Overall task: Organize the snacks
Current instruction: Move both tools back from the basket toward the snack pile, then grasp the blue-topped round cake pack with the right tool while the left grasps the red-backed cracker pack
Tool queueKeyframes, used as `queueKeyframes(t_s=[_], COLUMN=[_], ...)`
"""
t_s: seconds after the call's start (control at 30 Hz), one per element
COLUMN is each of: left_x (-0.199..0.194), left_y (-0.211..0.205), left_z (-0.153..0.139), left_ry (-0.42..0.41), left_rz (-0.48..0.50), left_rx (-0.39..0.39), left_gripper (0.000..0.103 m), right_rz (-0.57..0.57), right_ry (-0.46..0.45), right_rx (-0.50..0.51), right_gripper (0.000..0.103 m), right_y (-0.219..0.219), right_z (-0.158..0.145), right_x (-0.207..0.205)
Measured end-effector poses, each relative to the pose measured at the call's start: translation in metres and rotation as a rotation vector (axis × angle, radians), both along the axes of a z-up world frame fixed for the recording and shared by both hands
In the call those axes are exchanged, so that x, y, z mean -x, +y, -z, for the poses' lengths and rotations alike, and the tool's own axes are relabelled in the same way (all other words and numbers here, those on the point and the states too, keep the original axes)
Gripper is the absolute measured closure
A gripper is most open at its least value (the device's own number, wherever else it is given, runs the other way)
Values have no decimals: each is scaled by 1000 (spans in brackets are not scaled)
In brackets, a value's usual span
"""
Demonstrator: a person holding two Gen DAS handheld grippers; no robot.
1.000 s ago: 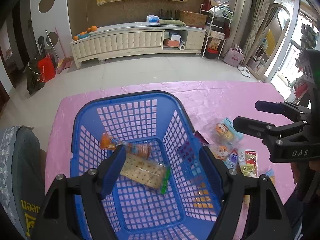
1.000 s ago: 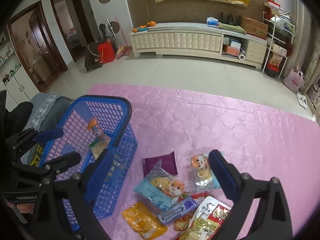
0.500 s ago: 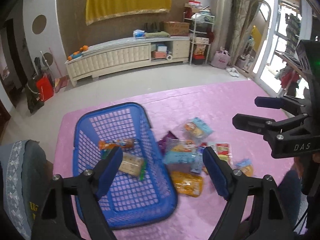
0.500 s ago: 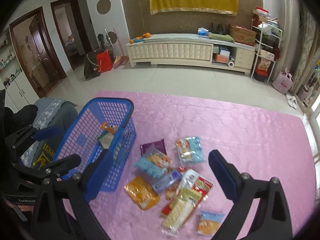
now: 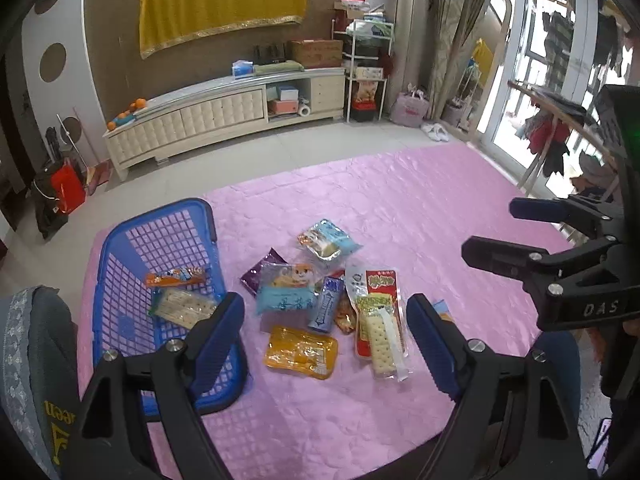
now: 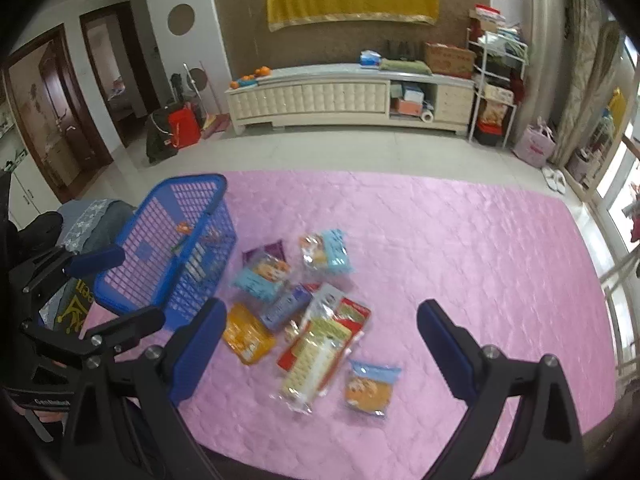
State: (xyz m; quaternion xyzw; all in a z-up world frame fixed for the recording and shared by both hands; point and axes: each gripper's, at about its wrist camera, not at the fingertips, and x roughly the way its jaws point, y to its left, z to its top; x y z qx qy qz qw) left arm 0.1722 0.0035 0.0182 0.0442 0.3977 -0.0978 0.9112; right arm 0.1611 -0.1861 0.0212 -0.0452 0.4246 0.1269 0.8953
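A blue basket [image 5: 116, 240] [image 6: 160, 216] stands at the left of the pink table and holds a cracker pack [image 5: 182, 304] and an orange snack stick [image 5: 176, 276]. Several snack packs lie to its right: a yellow pack [image 5: 300, 352], a light-blue pack [image 5: 286, 294], a long cracker pack [image 5: 382, 338] [image 6: 310, 360] and a small orange pack [image 6: 370, 388]. My left gripper [image 5: 326, 334] is open and empty above the near table edge. My right gripper [image 6: 322, 340] is open and empty above the packs; it also shows at the right of the left wrist view [image 5: 516, 232].
The pink table cloth [image 5: 420, 208] stretches far and right of the packs. A person's grey-clad knee [image 5: 28, 340] is at the left table edge. A white cabinet [image 5: 224, 120] stands across the tiled floor.
Both grippers have pulled up and back from the table. The left one has swung right from over the basket toward the loose packs. Both stay open.
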Motion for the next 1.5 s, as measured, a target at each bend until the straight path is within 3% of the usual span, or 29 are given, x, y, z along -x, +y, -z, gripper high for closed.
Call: queueKeyframes(t_s=[0.47, 0.8, 0.97, 1.13, 1.2, 1.27, 1.33, 1.5], left_x=[-12, -27, -41, -47, -46, -44, -41, -34], left_y=[-37, -45, -42, -40, -37, -35, -33, -30], left_z=[67, 125, 146, 158, 161, 162, 162, 163], left_ry=[150, 262, 305, 324, 324, 326, 331, 337], left_rz=[17, 9, -6, -9, -12, -11, -9, -12], left_rx=[16, 10, 21, 17, 21, 30, 34, 54], left_gripper=[21, 21, 21, 21, 21, 21, 21, 21], right_rz=[40, 68, 95, 49, 41, 35, 46, 38], right_ry=[165, 315, 342, 364, 376, 387, 378, 360], right_rx=[30, 56, 55, 108, 107, 86, 89, 62], right_gripper=[5, 5, 5, 5, 10, 31, 43, 45], right_y=[-43, -56, -60, -50, -47, -46, -47, -51], right_z=[73, 142, 164, 179, 183, 186, 190, 187], right_x=[13, -9, -24, -29, -30, -31, -30, -25])
